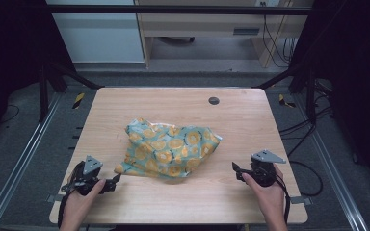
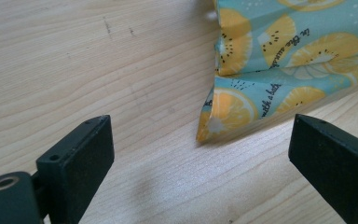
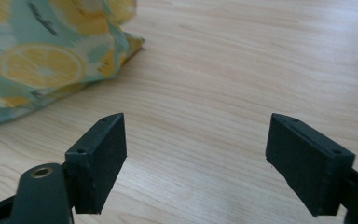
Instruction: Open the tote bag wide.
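Note:
A crumpled teal cloth printed with orange citrus slices lies in a heap at the middle of the wooden table. My left gripper rests near the table's front left, open, with its jaws just short of the cloth's near left corner. My right gripper is at the front right, open and holding nothing, a short way from the cloth's right side. A hand holds each gripper from below.
A small dark round grommet sits in the table's far right area. Metal frame rails run along both sides of the table. Cables lie on the floor to the right, and a desk stands beyond the far edge.

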Action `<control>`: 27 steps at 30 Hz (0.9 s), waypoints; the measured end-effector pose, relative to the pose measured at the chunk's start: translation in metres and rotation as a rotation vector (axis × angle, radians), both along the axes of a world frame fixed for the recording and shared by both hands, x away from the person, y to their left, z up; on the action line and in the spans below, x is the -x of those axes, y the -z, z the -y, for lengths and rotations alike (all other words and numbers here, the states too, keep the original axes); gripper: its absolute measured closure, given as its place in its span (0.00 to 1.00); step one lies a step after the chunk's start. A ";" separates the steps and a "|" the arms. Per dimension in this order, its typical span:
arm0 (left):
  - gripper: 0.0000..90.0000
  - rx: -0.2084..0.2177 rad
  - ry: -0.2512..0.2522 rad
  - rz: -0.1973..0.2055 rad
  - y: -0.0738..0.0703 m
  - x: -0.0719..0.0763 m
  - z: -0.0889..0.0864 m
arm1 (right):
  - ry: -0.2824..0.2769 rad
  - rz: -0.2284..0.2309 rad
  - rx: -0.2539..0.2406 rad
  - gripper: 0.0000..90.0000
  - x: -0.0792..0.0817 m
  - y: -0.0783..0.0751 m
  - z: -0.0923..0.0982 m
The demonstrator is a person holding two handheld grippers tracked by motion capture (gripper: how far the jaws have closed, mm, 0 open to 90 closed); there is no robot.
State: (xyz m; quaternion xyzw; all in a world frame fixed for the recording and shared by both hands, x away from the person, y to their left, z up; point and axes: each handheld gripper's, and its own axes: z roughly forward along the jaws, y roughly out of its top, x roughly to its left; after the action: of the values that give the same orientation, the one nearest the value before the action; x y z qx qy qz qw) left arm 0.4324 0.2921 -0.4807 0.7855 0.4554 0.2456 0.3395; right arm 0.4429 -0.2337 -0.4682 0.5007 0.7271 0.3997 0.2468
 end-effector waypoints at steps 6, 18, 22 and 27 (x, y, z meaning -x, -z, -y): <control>0.07 -0.002 -0.001 0.000 0.000 0.001 0.000 | -0.094 0.045 -0.023 0.41 -0.003 -0.032 -0.016; 0.08 -0.008 -0.005 0.013 -0.003 0.001 -0.003 | -0.218 0.048 0.024 0.43 -0.040 -0.105 -0.074; 0.08 -0.002 -0.004 0.012 -0.003 0.000 -0.003 | -0.228 -0.009 0.035 0.44 -0.066 -0.109 -0.088; 0.08 -0.006 0.002 0.010 -0.002 -0.001 -0.003 | -0.227 -0.099 0.034 0.43 -0.095 -0.100 -0.102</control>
State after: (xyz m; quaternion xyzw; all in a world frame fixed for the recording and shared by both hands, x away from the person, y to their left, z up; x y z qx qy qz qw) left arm 0.4331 0.2954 -0.4786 0.7856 0.4524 0.2506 0.3398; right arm 0.5379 -0.1314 -0.3685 0.4301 0.7970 0.3875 0.1722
